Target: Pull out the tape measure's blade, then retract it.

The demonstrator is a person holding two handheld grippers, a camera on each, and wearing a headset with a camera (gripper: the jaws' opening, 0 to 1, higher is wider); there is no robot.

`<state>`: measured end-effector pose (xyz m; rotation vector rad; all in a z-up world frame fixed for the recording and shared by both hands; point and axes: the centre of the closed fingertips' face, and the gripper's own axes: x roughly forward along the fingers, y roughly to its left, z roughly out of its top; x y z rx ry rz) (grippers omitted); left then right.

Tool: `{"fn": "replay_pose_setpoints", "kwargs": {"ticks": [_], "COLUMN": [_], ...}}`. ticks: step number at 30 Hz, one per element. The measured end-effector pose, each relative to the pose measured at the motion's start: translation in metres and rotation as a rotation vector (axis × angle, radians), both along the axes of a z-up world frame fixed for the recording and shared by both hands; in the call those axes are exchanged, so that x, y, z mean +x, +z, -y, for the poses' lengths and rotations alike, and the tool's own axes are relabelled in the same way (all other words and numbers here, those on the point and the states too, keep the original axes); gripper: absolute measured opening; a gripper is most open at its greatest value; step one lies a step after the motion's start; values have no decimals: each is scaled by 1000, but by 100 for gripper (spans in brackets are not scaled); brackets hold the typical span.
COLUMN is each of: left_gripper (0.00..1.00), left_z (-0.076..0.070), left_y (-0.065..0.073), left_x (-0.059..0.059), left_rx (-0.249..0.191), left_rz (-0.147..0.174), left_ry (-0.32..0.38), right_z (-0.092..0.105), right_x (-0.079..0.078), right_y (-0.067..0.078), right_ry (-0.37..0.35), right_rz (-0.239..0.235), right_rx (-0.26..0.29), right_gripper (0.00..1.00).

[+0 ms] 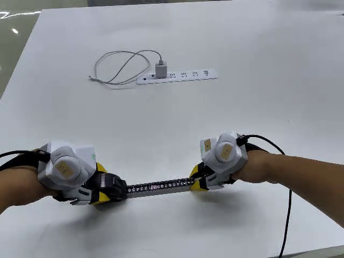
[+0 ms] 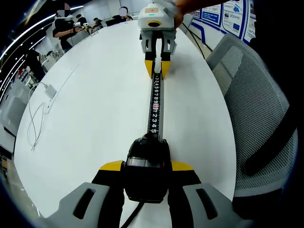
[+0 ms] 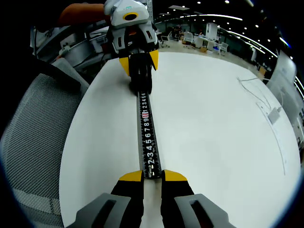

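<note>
**Black case (image 2: 147, 156) clamped in left gripper (image 2: 147, 167)**

Case sits low on the white table (image 1: 215, 118), near the front edge. Blade (image 3: 146, 133) runs flat across to the right gripper (image 3: 152, 176), which looks pinched on its tip, though the hook's hard to see.

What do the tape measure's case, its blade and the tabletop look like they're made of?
Case: likely black plastic, semi-gloss, with soft highlights on its moulded edges. Blade: probably thin coated metal, dark with printed white numerals, lying straight along its length. Tabletop: smooth white laminate or similar, with an even satin look and no visible grain.
</note>
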<state>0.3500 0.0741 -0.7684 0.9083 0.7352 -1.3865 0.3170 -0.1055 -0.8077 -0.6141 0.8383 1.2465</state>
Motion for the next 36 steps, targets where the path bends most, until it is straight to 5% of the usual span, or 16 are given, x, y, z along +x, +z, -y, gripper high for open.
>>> {"fn": "replay_pose_setpoints", "kwargs": {"ticks": [36], "left_gripper": [30], "left_z": [1], "left_y": [1], "left_x": [0], "left_rx": [-3], "left_rz": [0], "left_ry": [5], "right_z": [20], "right_x": [-2], "right_y": [2], "right_ry": [-7], "right_rz": [-3], "right_rx": [-12], "right_gripper": [9]}}
